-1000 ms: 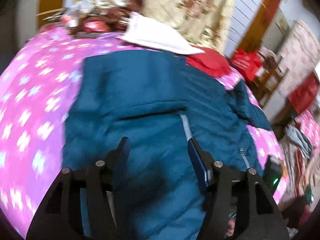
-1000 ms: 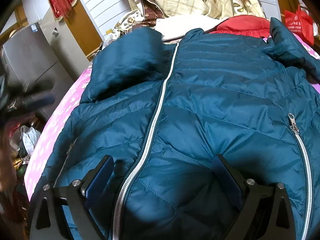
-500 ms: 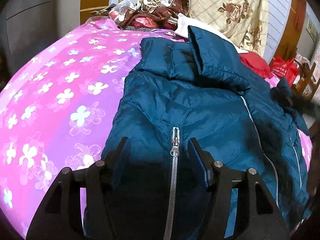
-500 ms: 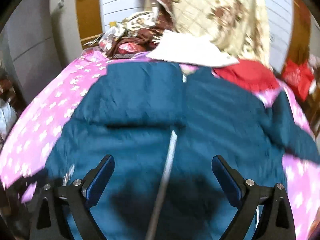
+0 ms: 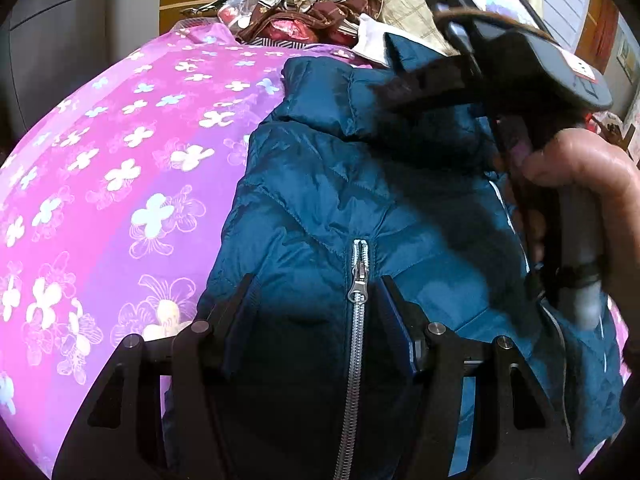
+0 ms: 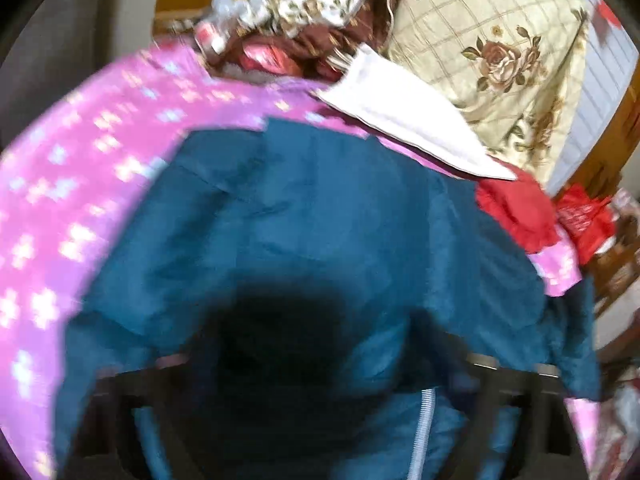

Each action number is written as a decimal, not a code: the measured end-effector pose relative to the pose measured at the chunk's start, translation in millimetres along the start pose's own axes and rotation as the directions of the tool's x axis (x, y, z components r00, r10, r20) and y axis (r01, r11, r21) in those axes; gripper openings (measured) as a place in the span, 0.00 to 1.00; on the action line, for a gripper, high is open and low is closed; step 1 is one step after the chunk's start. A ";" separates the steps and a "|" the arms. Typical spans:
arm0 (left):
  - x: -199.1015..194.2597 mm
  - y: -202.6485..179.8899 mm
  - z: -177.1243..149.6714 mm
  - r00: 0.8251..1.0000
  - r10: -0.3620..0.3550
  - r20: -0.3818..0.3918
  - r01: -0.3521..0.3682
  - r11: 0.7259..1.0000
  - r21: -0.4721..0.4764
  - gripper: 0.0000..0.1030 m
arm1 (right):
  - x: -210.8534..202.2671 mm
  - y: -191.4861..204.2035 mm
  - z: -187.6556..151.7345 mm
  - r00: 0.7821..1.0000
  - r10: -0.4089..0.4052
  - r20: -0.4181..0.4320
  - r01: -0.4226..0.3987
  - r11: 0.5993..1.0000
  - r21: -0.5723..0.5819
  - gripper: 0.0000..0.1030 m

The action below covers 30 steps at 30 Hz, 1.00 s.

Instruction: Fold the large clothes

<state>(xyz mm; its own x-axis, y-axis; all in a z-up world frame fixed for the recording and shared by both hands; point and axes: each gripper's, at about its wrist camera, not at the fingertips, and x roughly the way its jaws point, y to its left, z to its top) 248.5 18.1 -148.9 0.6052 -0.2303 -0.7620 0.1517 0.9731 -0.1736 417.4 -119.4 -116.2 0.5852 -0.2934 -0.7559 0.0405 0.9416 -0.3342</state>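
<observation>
A teal puffer jacket lies spread on a pink flowered bedspread. My left gripper is open and low over the jacket's left front. Its fingers straddle a silver pocket zipper. A hand holds the right tool's housing above the jacket's collar area at the upper right. The right wrist view is smeared by motion. There my right gripper hovers over the jacket with its jaws closing. Fabric lies under them, and I see no pad pressing on it.
At the head of the bed lie a white folded cloth, a red garment, a cream rose-print quilt and a brown patterned bundle. A red bag sits off the bed's right side. The bedspread extends left of the jacket.
The right gripper has swung left across the jacket toward the collar, its jaws have narrowed, and it now shows in the left wrist view. The left gripper has held still over the pocket zipper.
</observation>
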 end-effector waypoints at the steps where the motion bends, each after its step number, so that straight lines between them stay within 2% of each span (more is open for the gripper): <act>1: 0.3 -0.3 -0.6 1.000 0.003 -0.001 -0.003 1.000 0.001 0.58 | 2.4 -9.3 -0.3 1.000 -0.016 -0.019 0.016 1.000 0.016 0.35; 4: 1.9 -1.8 -1.4 1.000 0.017 -0.006 -0.017 1.000 0.009 0.58 | -2.0 -56.7 -2.2 1.000 -0.020 -0.022 0.022 0.993 0.118 0.23; 10: 4.3 -5.4 -3.6 0.999 0.048 -0.006 -0.048 0.998 0.031 0.60 | 1.4 -165.3 -15.5 0.996 -0.061 -0.058 0.077 0.941 0.329 0.22; 13: 5.7 -5.0 -3.7 0.999 0.052 -0.006 -0.052 0.998 0.036 0.61 | 11.4 -202.3 -26.5 0.992 -0.086 -0.090 0.114 0.918 0.381 0.22; 19: 6.6 -8.1 -5.8 0.998 0.064 -0.007 -0.064 0.997 0.049 0.65 | 50.0 -246.7 -54.5 0.979 -0.094 -0.181 0.166 0.881 0.444 0.22; 22: 8.3 -9.6 -5.9 0.997 0.070 -0.012 -0.069 0.996 0.052 0.67 | 74.1 -264.1 -74.7 0.971 -0.061 -0.232 0.172 0.851 0.496 0.22; 24: 10.2 -10.8 -5.4 0.997 0.078 -0.015 -0.077 0.995 0.058 0.68 | 85.5 -276.5 -86.4 0.972 -0.029 -0.233 0.155 0.826 0.542 0.22; 26: 11.5 -12.6 -5.4 0.996 0.087 -0.015 -0.086 0.994 0.065 0.70 | 88.4 -283.5 -88.0 0.976 -0.018 -0.219 0.141 0.817 0.559 0.22; 27: 12.3 -13.9 -5.6 0.996 0.092 -0.015 -0.091 0.993 0.069 0.71 | 89.5 -286.4 -86.4 0.975 -0.016 -0.222 0.140 0.819 0.556 0.26; 28: 13.1 -14.3 -5.6 0.995 0.095 -0.016 -0.094 0.993 0.072 0.73 | 91.0 -290.4 -86.3 0.973 -0.018 -0.230 0.145 0.823 0.549 0.36; 30: 14.5 -14.0 -5.6 0.995 0.100 -0.019 -0.099 0.992 0.072 0.76 | 88.6 -298.2 -85.5 0.972 -0.008 -0.234 0.138 0.828 0.543 0.41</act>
<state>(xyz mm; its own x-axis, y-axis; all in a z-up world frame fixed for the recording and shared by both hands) 250.8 1.2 -161.0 0.6023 -0.1313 -0.7874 0.1473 0.9877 -0.0521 387.9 -440.2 -131.7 0.3793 -0.3318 -0.8638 0.5538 0.8292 -0.0754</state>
